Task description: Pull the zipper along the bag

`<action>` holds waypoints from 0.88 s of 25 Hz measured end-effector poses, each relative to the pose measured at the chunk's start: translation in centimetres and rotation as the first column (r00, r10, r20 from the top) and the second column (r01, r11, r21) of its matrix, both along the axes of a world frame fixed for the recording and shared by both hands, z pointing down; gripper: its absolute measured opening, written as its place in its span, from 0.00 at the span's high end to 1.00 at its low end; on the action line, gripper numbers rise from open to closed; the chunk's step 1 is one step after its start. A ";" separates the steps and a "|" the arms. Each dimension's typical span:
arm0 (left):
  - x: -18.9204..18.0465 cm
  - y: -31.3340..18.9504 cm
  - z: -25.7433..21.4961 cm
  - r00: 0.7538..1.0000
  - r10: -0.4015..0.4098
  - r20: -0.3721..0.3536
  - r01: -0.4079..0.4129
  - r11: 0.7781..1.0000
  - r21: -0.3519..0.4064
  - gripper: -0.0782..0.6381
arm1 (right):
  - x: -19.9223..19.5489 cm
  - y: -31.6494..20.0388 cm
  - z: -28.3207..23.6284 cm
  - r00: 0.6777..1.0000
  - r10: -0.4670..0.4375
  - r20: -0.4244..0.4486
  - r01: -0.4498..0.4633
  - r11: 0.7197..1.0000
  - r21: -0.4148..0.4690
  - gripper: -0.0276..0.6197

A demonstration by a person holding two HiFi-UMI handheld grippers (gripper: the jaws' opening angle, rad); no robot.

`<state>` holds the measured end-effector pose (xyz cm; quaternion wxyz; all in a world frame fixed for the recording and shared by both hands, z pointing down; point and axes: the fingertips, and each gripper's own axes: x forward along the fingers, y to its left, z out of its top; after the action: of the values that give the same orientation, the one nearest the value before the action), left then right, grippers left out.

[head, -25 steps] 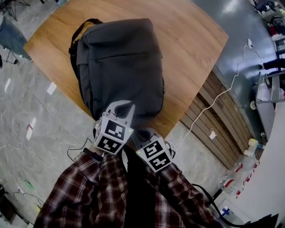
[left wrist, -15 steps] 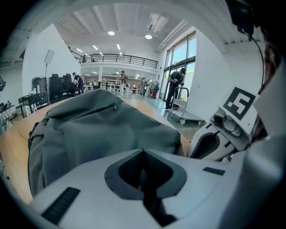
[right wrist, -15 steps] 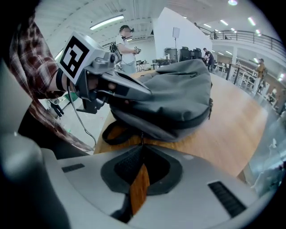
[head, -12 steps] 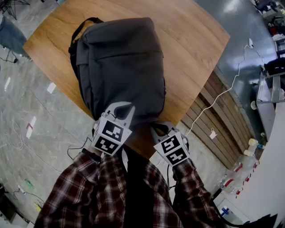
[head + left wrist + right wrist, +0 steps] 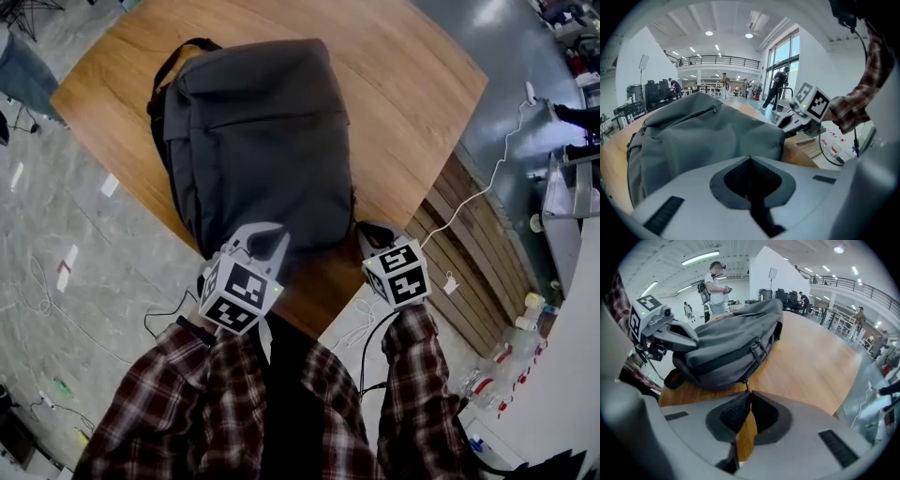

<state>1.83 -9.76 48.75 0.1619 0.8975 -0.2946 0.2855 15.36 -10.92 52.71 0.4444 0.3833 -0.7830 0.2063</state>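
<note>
A dark grey backpack [image 5: 253,131] lies flat on the round wooden table [image 5: 403,84], its carry handle at the far end. My left gripper [image 5: 267,234] rests at the bag's near edge, jaws closed with the fabric [image 5: 703,136] right at their tips. My right gripper [image 5: 367,232] is at the bag's near right corner. It is shut on the small zipper pull [image 5: 746,382], which sticks out from the jaw tips toward the bag's side [image 5: 726,348]. From the right gripper view, the left gripper [image 5: 670,331] shows against the bag's left end.
The table edge runs just under both grippers. A white cable [image 5: 487,178] trails across the floor at the right, beside a slatted wooden panel [image 5: 469,272]. Bottles [image 5: 487,375] stand on the floor at the lower right. People stand far off in the hall.
My right gripper has travelled to the right along the bag's near edge, from beside the left gripper to the bag's right corner. The left gripper has held its place.
</note>
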 end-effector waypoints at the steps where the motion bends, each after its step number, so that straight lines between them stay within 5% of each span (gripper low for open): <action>1: 0.0 0.1 0.0 1.000 0.003 0.000 -0.003 1.000 0.000 0.88 | 0.2 -0.7 0.3 1.000 0.009 -0.005 -0.009 1.000 -0.001 0.94; 5: 0.3 0.3 -0.4 0.999 0.045 -0.019 -0.044 0.999 0.032 0.88 | 0.6 -1.6 0.6 0.999 0.032 -0.001 -0.032 0.999 -0.004 0.94; 8: 0.2 0.6 -0.4 0.987 0.158 0.005 -0.158 0.982 0.106 0.88 | 0.5 -0.7 0.0 0.998 0.053 0.021 -0.053 0.999 0.004 0.94; 12: -0.9 -2.3 0.7 0.959 0.249 0.137 -0.271 0.948 0.166 0.88 | -0.5 1.5 0.1 0.995 0.075 0.066 -0.073 0.997 -0.026 0.94; 17: -2.7 -7.7 -0.5 0.919 0.192 0.344 -0.283 0.930 0.235 0.88 | -6.2 4.3 -1.0 0.983 0.062 0.175 -0.055 0.998 -0.043 0.94; 19: -2.2 -8.3 -3.2 0.952 0.105 0.287 -0.191 0.938 0.289 0.88 | -9.3 5.1 -1.4 0.972 0.043 0.231 -0.032 0.998 -0.049 0.94; 22: -0.7 -7.3 -5.6 0.989 0.039 0.145 -0.078 0.958 0.276 0.88 | -14.0 5.7 -1.6 0.954 0.008 0.300 0.008 0.999 -0.054 0.94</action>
<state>1.16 -17.09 43.13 0.0038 0.8979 -0.3158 0.3067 1.33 -5.18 51.13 0.3307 0.3354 -0.8354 0.2833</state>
